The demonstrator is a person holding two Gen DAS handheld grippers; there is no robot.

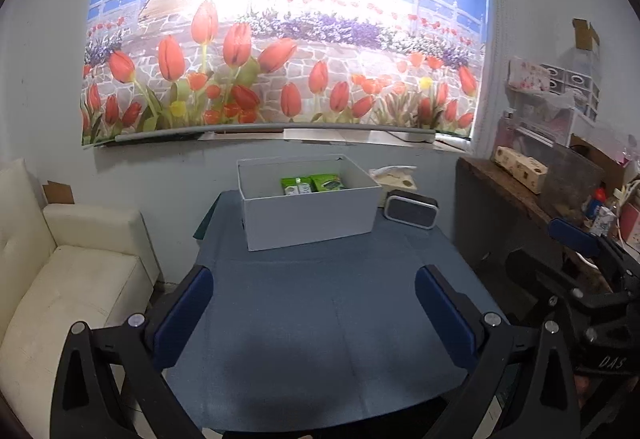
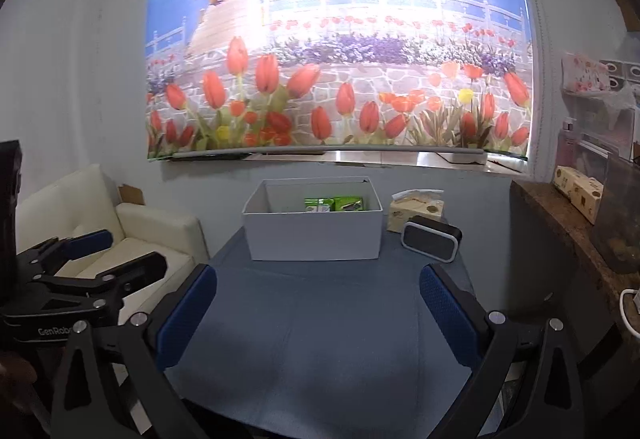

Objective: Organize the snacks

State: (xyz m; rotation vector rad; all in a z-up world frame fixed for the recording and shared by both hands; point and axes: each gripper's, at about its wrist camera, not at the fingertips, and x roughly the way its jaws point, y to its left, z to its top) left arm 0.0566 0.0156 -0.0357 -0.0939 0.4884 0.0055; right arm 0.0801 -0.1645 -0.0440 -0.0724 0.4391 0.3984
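blue cloth covers the table, and my left gripper and right gripper both hang above its near half, fingers spread wide, nothing between them. white box sits at the far end of the table, open-topped; two green snack packs lie side by side on its floor against the far wall, right of centre. beside the box on the right stand a tissue box and, nearer, a small dark speaker. no loose snack shows on the cloth, so i judge the sorting nearly or wholly done. if i straighten the packs, i should enter from above, clear of the near wall, and pinch one pack by its edges.
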